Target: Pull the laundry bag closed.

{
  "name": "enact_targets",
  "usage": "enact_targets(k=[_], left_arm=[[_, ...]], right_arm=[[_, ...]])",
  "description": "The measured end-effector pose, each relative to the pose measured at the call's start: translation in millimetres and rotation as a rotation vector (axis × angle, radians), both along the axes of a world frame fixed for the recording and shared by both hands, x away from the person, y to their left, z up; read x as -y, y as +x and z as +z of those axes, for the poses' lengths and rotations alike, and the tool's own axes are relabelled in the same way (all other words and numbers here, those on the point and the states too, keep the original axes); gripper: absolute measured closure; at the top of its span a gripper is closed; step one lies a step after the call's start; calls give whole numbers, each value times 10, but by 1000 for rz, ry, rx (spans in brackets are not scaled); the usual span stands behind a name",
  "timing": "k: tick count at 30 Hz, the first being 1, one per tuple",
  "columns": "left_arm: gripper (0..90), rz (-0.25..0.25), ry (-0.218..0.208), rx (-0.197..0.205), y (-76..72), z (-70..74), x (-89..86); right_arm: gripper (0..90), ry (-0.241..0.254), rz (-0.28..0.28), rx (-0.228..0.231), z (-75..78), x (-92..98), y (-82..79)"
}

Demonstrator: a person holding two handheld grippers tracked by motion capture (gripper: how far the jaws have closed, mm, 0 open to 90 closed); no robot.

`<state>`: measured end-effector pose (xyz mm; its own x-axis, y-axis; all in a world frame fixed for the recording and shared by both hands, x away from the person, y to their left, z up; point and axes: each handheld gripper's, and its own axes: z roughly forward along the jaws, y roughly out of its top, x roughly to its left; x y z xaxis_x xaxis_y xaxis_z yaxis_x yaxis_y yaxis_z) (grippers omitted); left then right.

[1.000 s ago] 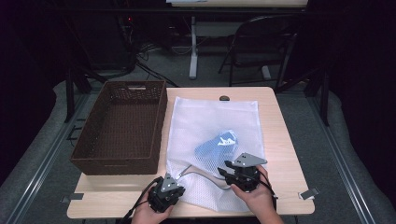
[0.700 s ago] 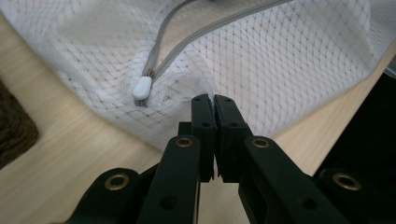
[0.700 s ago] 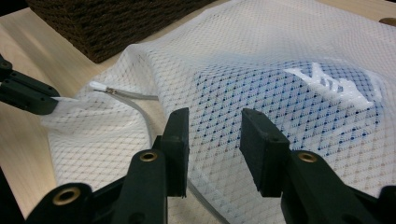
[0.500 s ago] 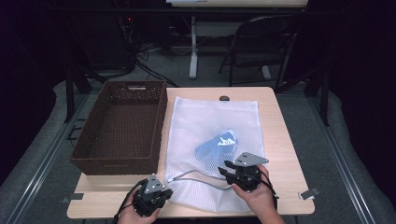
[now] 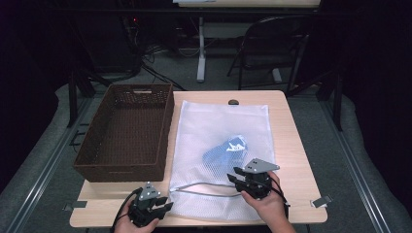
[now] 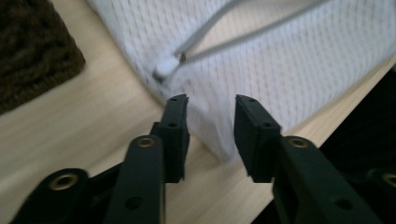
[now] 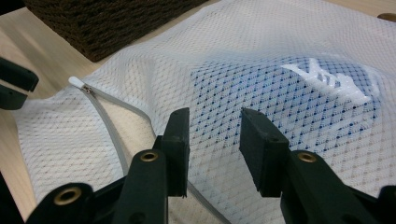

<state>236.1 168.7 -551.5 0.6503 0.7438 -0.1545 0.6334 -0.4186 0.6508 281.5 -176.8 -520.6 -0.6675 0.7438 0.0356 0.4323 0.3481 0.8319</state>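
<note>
We see the mesh bag (image 5: pixel 221 145) flat on the tabletop (image 5: pixel 291 145), right of the basket (image 5: pixel 126 131), with blue cloth (image 5: pixel 221 153) inside. Our left claw (image 5: pixel 163 208) has just been opening; it stands spread at the bag's near left corner, by the zip pull (image 6: pixel 166 67), pinching nothing. Our right claw (image 5: pixel 237 174) hovers spread over the bag's near edge.

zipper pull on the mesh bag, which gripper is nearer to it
Left. The left gripper sits just short of the zipper pull at the mesh bag corner, jaws just opened. The right gripper rests farther along the zipper, over the bag.
</note>
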Motion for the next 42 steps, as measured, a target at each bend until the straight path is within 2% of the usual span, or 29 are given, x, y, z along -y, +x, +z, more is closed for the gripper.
enact_targets(k=[1,4,11,17,18,20,25,27,30,34,42], left_arm=[[610,9,-12,10,22,27,11],[576,19,-3,26,87,61,58],[546,33,52,25,267,-23,167],[544,44,23,7,332,-115,144],[557,40,21,-3,339,-124,145],[590,47,19,3,335,-136,160],[765,47,35,24,323,-112,163],[821,41,42,21,325,-114,171],[854,32,38,23,325,-96,185],[857,20,36,37,340,-55,215],[802,12,15,28,418,-36,371]], right_arm=[[630,4,-1,0,0,0,0],[624,7,1,0,-1,1,1],[622,6,2,4,-7,2,-1],[622,4,3,2,-25,-4,-1],[621,2,7,3,-28,-9,0],[618,0,8,4,-27,-25,-2],[617,0,10,6,-24,-25,-2],[617,1,7,4,-24,-22,-1],[617,4,7,5,-21,-18,-4],[617,10,4,4,-17,-12,0],[617,9,0,1,-27,-7,6]])
